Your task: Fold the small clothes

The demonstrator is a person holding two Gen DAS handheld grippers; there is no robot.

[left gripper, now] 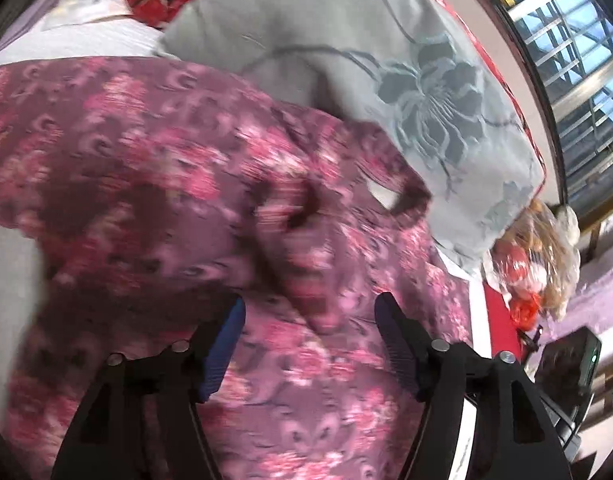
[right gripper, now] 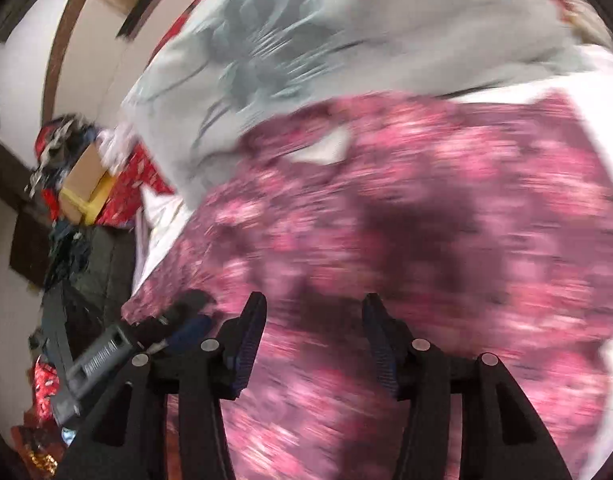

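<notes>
1. The pink flowered garment is lying spread and rumpled on the bed, just in front of the grey flowered pillow and partly against it. Both views are showing it filling most of the frame.

2. The left gripper is hanging over the garment with its jaws wide apart and nothing pinched between them. The right gripper is also standing with its jaws apart over the cloth, gripping nothing that I can see.

3. With both tools holding nothing, the cloth is sitting wherever it fell. A raised ridge is running across the middle in the left view, so any fold laid over it is likely going to come out lumpy.

4. Both pictures are smearing, the right one badly, which suggests fast hand movement. Closing the jaws while moving like this is risking a grab of one layer too many, or of no cloth at all.

5. The garment's far edge is lying near the pillow. A pinch taken there is risking catching the pillow cover too and dragging it along.

6. In the right view the left gripper is showing at the garment's near corner. Two tools working this near each other are risking bumping or pulling the cloth in opposite directions.
</notes>
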